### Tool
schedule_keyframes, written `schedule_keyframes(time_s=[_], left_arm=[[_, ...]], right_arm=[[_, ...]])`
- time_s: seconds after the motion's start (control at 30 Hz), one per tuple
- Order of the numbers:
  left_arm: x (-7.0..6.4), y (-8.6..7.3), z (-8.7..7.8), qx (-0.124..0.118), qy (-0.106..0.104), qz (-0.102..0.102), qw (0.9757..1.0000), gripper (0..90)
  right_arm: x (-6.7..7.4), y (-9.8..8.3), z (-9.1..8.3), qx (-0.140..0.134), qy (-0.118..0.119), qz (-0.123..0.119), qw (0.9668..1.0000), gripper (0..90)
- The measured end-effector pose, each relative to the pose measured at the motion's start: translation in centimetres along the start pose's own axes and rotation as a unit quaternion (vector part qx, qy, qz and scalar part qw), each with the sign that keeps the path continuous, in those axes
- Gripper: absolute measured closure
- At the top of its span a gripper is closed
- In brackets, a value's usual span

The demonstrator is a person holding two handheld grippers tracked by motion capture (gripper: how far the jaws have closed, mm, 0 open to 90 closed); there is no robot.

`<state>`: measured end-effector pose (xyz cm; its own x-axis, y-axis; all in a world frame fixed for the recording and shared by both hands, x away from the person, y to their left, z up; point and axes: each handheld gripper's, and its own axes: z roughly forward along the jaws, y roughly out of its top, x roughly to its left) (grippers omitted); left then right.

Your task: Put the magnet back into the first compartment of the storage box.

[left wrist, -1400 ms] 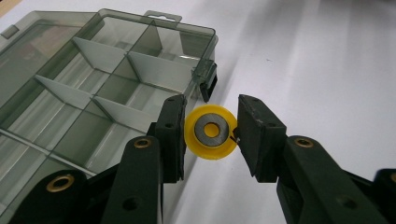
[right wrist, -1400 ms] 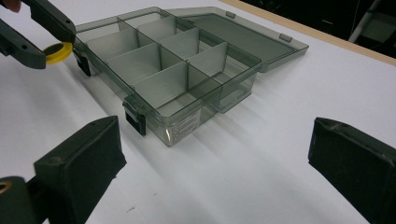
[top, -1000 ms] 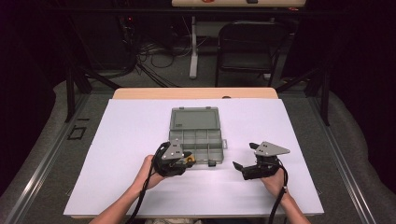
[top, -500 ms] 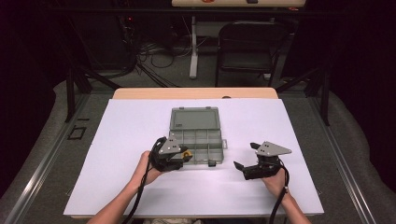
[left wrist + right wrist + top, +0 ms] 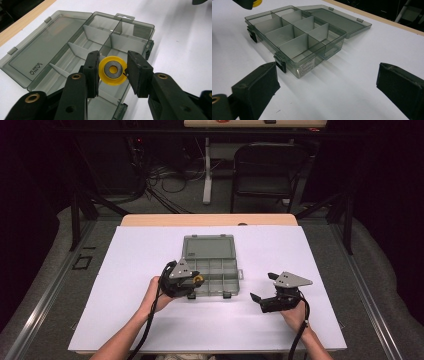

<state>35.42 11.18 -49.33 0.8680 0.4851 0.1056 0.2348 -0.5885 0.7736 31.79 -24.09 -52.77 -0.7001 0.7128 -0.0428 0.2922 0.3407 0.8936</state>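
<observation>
Your left gripper sits raised, jaws partly closed and clamped on what they carry, forearm angling in from the bottom edge. Your right gripper rests low near the table, jaws wide apart, pads bare.

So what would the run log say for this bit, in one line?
left claw: shut on yellow ring | place: above open organizer box | right claw: open, nothing between its jaws, beside the box | lid: open

A recording lab is indicated by black drapes, tangled floor cables and a white-covered counter.
</observation>
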Motion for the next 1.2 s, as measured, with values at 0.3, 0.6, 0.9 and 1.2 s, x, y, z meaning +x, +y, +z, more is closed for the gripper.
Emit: schedule_keyframes(time_s=[0.3,0.6,0.9,1.2], left_arm=[[0.6,0.1,0.3,0.003,-0.002,-0.010,0.9999,63.4],[1.2,0.2,0.8,0.007,0.001,-0.010,0.9999,63.4],[2.4,0.2,0.8,0.008,0.019,-0.017,0.9996,63.4],[3.9,-0.1,1.0,0.008,0.035,-0.036,0.9987,63.4]], right_arm=[[-0.2,0.0,-0.2,-0.002,-0.004,0.000,1.0000,2.8],[-0.2,-0.1,-0.3,-0.002,-0.006,-0.001,1.0000,3.0],[0.1,-0.1,-0.2,0.001,-0.006,-0.003,1.0000,2.8],[0.2,0.0,-0.3,-0.001,-0.005,-0.009,1.0000,2.0]])
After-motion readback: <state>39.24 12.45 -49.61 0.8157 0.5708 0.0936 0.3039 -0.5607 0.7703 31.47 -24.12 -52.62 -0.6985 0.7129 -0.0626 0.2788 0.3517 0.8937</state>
